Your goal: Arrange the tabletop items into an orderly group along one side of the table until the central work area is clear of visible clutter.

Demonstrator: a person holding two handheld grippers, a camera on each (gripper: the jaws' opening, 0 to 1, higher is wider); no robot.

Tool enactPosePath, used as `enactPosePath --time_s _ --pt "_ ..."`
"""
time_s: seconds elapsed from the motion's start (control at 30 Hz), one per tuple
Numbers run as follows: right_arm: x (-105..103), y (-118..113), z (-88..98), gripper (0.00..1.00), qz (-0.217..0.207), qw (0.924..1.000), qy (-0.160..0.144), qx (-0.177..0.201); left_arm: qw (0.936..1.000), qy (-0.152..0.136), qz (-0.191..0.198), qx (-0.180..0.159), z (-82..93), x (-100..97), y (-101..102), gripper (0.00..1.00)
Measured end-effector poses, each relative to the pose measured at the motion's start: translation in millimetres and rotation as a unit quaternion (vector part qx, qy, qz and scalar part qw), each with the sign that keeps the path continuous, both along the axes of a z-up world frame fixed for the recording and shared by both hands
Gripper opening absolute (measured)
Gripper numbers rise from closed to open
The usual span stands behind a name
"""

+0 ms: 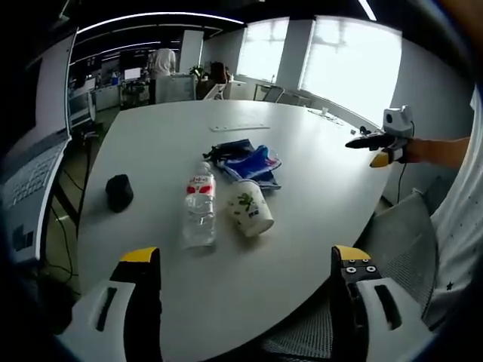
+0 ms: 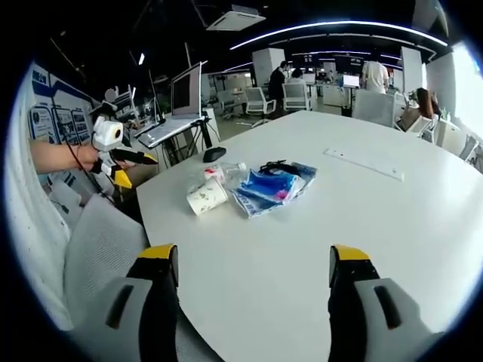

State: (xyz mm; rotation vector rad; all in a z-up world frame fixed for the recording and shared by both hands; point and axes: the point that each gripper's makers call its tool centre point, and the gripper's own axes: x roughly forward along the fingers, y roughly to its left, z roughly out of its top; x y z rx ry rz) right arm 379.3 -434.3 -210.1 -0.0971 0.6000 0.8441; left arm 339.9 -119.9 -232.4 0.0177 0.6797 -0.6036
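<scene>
Up front, your left gripper (image 1: 245, 264) has its jaws spread wide with nothing between them, hanging over the near edge of the white worktop (image 1: 302, 226). Just beyond them a clear water bottle (image 1: 199, 205) with a red-and-white label lies on its side, cap end pointing away from you. Touching or just beside it lies a white paper cup (image 1: 250, 208) with a green print, tipped over, mouth towards the jaws. Behind the cup sits a crumpled blue packet (image 1: 253, 163), with a dark tangle of cord at its far edge. A small black object (image 1: 119, 191) lies well apart from this cluster, on the worktop's other side. A long flat white strip (image 1: 238, 127) lies farther back.

Your right gripper (image 2: 253, 268) is likewise released, jaws apart and holding nothing, over bare worktop. From the right gripper view, the same cluster lies mid-worktop: cup, bottle and blue packet together, strip off to the side.

Each gripper shows in the other's view, held off the worktop's edge by a hand; how their jaws stand at that distance I cannot tell.

Mesh chairs (image 1: 407, 226) sit at the worktop's edge. A laptop (image 2: 177, 105) stands on a stand beyond, and people sit at desks in the background.
</scene>
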Motion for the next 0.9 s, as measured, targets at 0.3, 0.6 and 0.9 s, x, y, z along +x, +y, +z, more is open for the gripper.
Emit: enactPosePath --time_s 0.3,0.6,0.9 --pt "16 2 3.7 0.81 0.004 1.0000 -0.007 -0.002 0.9999 -0.011 -0.003 -0.002 5.4 16.4 -3 0.95" --pt "31 4 7.2 0.79 0.005 0.9999 -0.012 -0.003 0.9998 -0.019 -0.004 -0.002 11.0 29.9 -5 0.94" --pt "45 7 12.4 0.78 0.008 0.9998 -0.018 -0.003 0.9996 -0.028 -0.010 -0.003 16.0 43.6 -9 0.94"
